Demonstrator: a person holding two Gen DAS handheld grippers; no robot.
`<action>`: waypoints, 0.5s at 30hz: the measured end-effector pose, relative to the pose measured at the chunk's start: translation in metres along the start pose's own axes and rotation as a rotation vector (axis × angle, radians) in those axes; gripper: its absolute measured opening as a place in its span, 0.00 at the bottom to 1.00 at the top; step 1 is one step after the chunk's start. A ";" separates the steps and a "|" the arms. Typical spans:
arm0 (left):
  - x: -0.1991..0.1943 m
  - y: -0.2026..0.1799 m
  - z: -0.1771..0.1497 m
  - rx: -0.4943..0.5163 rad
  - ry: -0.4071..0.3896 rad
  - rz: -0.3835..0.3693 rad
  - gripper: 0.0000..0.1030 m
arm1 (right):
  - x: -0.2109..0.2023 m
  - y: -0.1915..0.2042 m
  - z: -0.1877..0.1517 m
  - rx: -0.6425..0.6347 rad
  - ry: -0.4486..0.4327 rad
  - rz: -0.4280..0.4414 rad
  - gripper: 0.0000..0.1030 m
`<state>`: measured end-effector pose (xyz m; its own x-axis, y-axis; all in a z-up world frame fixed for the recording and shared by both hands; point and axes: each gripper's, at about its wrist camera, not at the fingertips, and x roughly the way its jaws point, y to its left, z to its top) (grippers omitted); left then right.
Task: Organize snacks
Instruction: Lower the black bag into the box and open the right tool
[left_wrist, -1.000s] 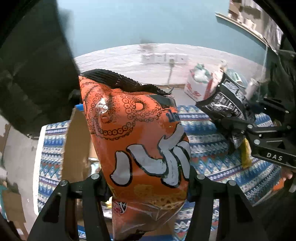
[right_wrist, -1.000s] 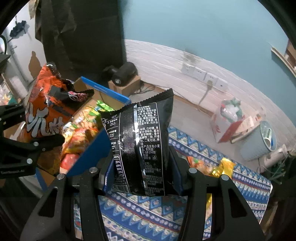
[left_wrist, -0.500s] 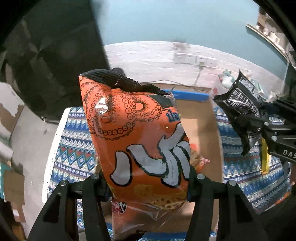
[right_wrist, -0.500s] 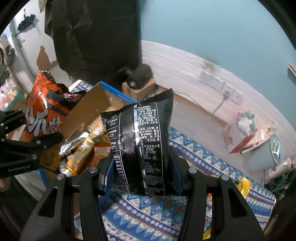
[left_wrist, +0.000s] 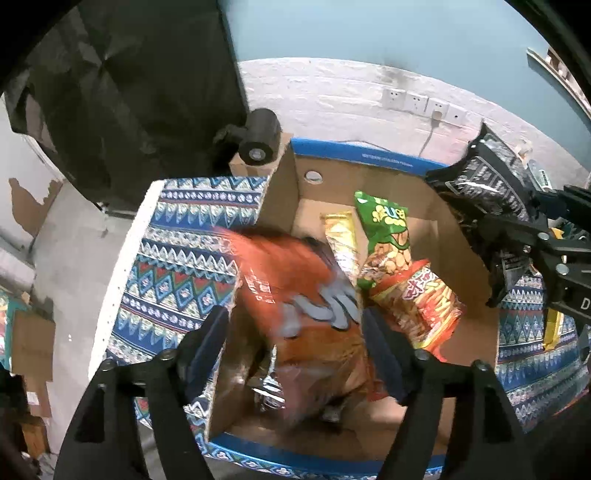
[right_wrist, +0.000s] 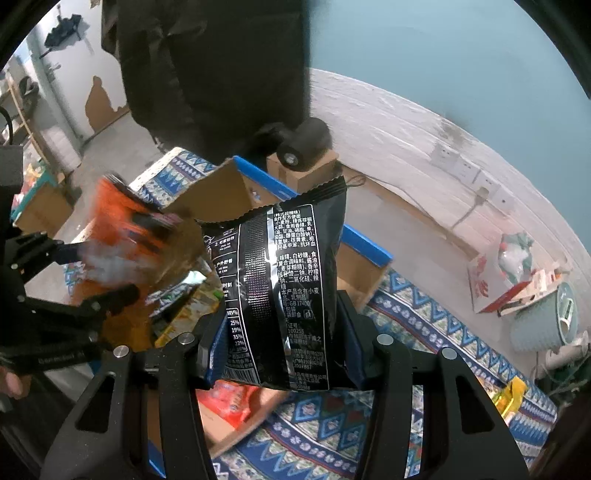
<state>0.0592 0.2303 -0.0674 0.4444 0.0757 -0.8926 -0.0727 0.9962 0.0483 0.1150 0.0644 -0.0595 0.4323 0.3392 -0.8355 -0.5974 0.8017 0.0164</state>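
Note:
An orange snack bag (left_wrist: 295, 280), blurred by motion, drops between the jaws of my left gripper (left_wrist: 295, 317) over an open cardboard box (left_wrist: 369, 158). The jaws are opening and the pads stand clear of the bag. In the box lie a green bag (left_wrist: 388, 229), a gold packet (left_wrist: 340, 236) and a red-orange bag (left_wrist: 424, 302). My right gripper (right_wrist: 282, 317) is shut on a black snack bag (right_wrist: 280, 266), held upright beside the box's blue rim (right_wrist: 365, 247). The right wrist view shows the orange bag (right_wrist: 118, 221) at its left.
The box sits on a blue patterned cloth (left_wrist: 177, 258). A small carton with a black roll (left_wrist: 258, 140) stands behind it. A yellow packet (left_wrist: 552, 328) lies on the cloth. A red-white bag (right_wrist: 498, 277) and a pale basket (right_wrist: 543, 317) stand on the floor.
My left gripper has come over the box and its jaws have spread; the orange bag, gripped before, now slips down blurred. My right gripper has carried the black bag closer to the box.

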 end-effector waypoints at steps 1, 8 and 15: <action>-0.002 0.000 0.000 0.006 -0.007 0.010 0.80 | 0.001 0.003 0.002 -0.004 0.000 0.003 0.49; -0.007 0.006 -0.002 0.011 -0.014 0.015 0.80 | 0.011 0.012 0.006 -0.012 0.018 0.021 0.50; -0.007 0.010 -0.003 -0.001 -0.011 0.006 0.80 | 0.015 0.012 0.010 0.018 0.022 0.043 0.71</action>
<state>0.0532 0.2393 -0.0621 0.4536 0.0821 -0.8874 -0.0766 0.9957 0.0530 0.1214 0.0844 -0.0663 0.3914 0.3631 -0.8455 -0.6027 0.7955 0.0627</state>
